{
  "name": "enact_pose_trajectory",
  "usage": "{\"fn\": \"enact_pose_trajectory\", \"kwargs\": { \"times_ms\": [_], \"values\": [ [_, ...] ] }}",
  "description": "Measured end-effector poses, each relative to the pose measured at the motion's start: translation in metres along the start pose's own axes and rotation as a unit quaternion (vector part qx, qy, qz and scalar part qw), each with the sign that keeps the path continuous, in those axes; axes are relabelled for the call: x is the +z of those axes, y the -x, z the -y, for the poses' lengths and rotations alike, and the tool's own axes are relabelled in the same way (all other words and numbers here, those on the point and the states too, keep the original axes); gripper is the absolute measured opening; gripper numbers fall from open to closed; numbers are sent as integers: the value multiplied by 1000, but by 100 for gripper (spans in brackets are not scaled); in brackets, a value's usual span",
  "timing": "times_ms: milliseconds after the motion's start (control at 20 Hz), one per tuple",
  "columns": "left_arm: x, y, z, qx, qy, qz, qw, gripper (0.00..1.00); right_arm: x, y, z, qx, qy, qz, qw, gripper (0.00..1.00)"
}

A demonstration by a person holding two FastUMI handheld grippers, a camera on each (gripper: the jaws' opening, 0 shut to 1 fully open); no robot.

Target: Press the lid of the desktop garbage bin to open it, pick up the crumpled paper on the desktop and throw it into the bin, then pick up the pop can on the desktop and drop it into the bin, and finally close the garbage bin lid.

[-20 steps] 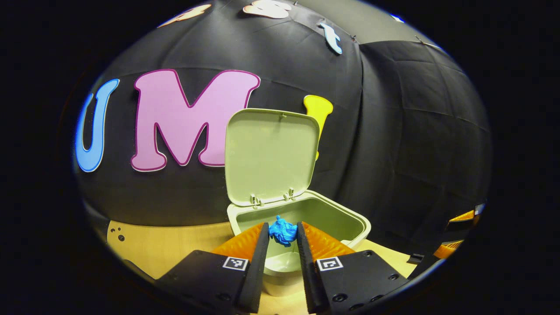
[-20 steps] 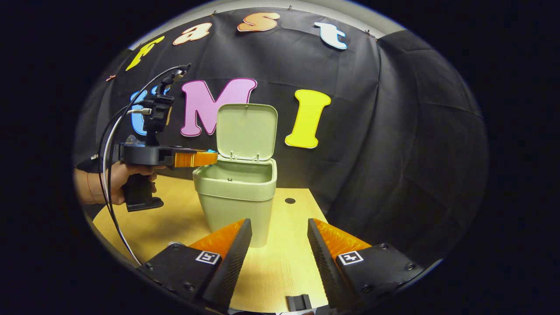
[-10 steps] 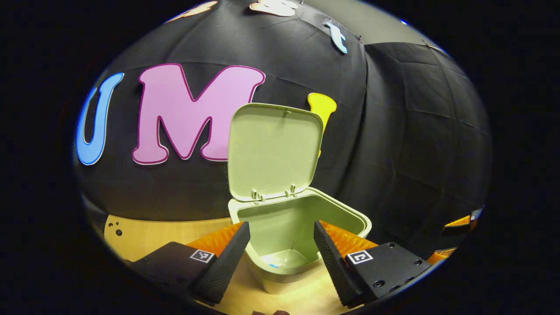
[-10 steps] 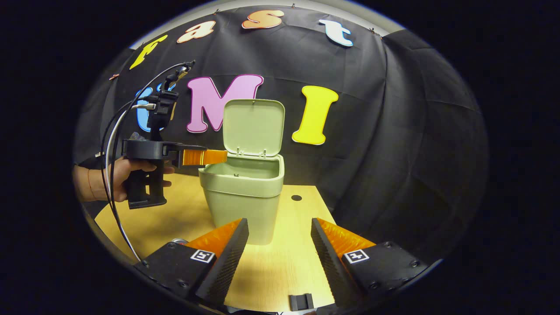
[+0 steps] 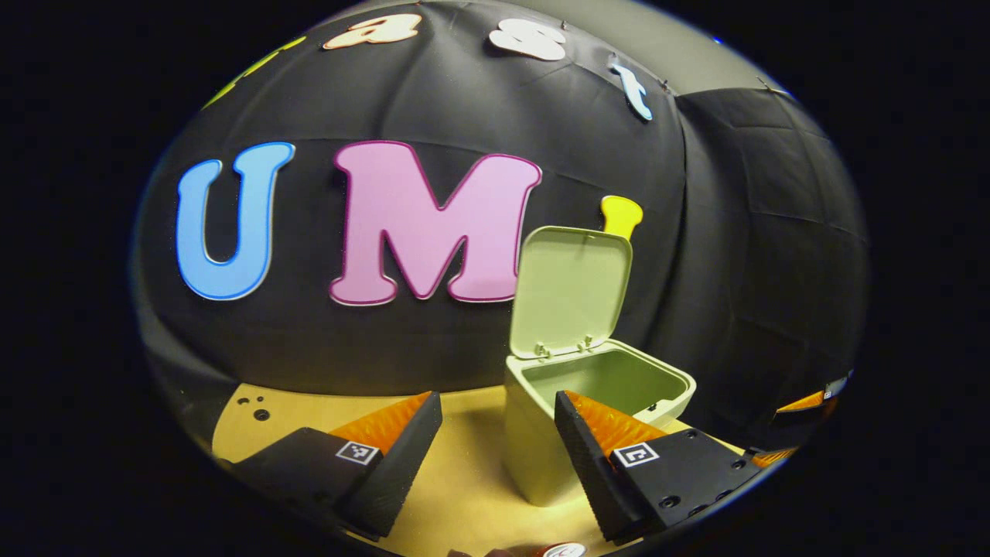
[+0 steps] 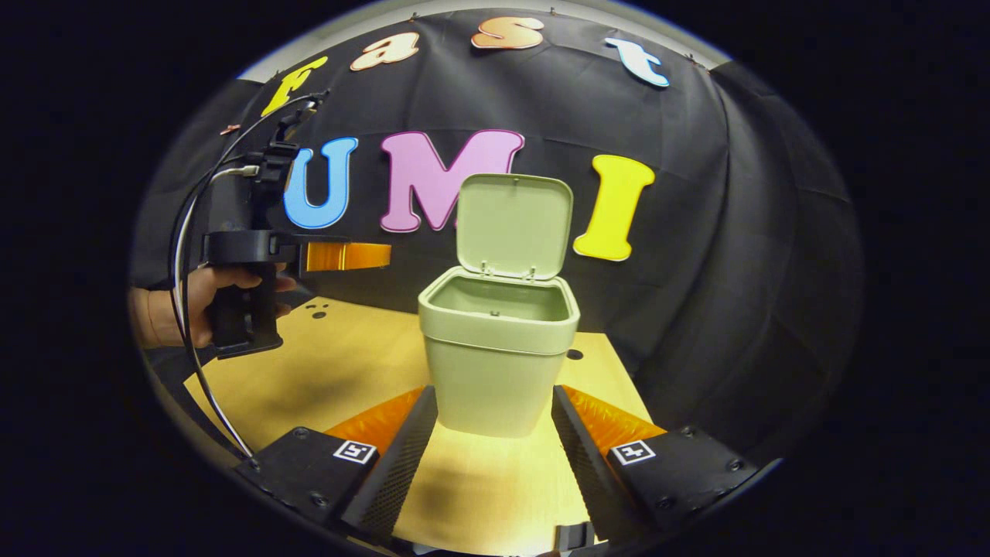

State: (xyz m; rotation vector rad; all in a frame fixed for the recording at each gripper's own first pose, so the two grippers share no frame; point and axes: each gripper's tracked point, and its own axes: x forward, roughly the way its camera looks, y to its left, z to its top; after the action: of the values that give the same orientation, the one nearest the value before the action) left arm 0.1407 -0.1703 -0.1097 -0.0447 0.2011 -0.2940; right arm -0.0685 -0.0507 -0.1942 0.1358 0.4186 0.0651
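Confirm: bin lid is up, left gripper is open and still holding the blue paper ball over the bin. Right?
Not quite. The lid is up and the left gripper is open, but its fingers hold nothing: the left gripper view shows an empty gap between them, beside the bin, not over it. No blue paper shows there.

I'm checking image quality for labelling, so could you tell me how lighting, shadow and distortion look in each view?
Left gripper view: sharp, fisheye bows the table edge, bin evenly lit. Right gripper view: sharp, the bin casts a shadow forward on the table, wall bulges.
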Motion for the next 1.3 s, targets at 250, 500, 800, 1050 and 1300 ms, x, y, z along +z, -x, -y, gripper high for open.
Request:
{"fn": "enact_pose_trajectory", "kwargs": {
  "times_ms": [250,500,800,1050,1300],
  "values": [
    [-10,49,-39,33,-9,0,999,94,-17,-9,-44,44,9,-19,999,96],
    [-32,91,-68,56,-4,-16,998,94,-51,-20,-83,81,18,-54,995,97],
    [-48,130,-103,87,6,-28,996,94,-88,-41,-117,113,56,-87,988,97],
    [-56,148,-123,105,12,-35,994,95,-119,-58,-143,145,49,-127,980,97],
    [-61,154,-141,120,15,-40,992,94,-155,-74,-151,162,74,-170,969,97]
  ]
}}
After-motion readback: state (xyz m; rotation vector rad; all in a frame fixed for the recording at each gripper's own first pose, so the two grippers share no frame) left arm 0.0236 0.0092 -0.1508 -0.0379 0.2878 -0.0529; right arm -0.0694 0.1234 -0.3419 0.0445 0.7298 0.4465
